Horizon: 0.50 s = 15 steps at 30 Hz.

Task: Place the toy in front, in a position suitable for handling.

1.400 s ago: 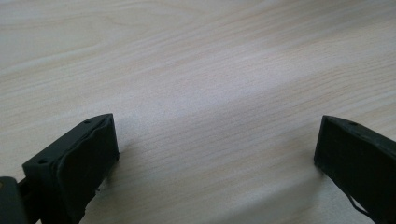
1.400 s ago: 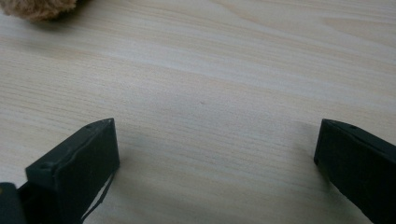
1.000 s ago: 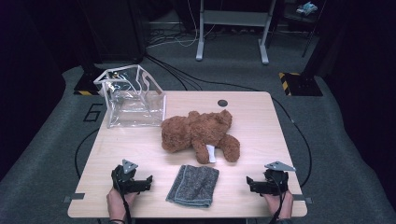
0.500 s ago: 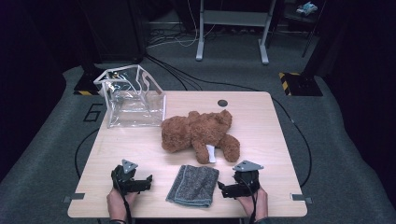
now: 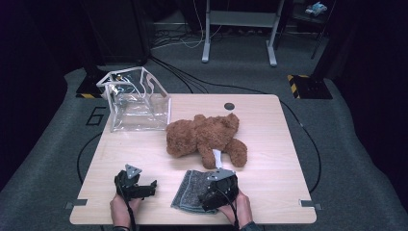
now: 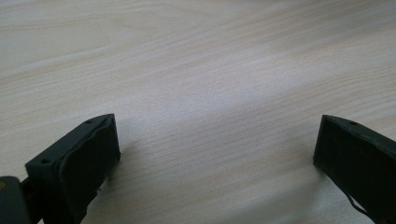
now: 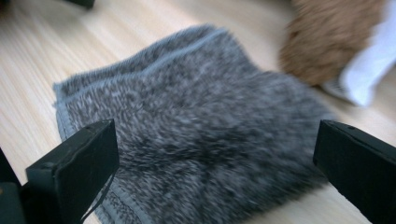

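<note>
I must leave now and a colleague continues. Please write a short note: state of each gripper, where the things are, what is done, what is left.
Left gripper: open, over bare table at the near left, holding nothing.
Right gripper: open, jaws wide over the folded grey towel, not gripping yet.
Towel lies flat at the near edge; brown teddy bear lies just behind it; clear bag stands at the far left.
Done: nothing picked up.
Left: probably close on the towel and lift.
</note>
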Available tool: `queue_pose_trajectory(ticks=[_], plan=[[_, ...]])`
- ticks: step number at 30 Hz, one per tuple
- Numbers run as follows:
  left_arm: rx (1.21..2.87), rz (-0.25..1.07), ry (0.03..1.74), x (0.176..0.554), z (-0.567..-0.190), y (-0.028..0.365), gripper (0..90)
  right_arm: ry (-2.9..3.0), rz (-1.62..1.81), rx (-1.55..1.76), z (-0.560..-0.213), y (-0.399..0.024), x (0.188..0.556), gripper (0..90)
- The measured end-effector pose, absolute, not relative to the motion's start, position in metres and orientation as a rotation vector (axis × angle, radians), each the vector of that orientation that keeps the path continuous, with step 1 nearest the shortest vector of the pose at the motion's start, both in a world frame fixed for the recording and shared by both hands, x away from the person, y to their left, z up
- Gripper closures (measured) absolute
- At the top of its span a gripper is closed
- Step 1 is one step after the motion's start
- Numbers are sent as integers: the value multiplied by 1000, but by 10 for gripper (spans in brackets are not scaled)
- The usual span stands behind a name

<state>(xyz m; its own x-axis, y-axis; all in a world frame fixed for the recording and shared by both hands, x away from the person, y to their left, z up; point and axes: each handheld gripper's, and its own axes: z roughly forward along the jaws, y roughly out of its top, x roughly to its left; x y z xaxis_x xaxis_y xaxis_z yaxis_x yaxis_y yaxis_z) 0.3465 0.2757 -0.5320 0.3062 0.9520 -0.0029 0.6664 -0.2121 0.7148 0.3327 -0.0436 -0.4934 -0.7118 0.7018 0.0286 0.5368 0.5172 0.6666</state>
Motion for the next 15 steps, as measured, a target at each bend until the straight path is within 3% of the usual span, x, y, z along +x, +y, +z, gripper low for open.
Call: queue_pose_trajectory(ticks=[10,15], plan=[[1958,596,1438,346,-532,275,0,2565,898,995,-517,-37,337,115],[1958,596,1438,346,-532,275,0,2570,909,999,-514,-42,338,239]])
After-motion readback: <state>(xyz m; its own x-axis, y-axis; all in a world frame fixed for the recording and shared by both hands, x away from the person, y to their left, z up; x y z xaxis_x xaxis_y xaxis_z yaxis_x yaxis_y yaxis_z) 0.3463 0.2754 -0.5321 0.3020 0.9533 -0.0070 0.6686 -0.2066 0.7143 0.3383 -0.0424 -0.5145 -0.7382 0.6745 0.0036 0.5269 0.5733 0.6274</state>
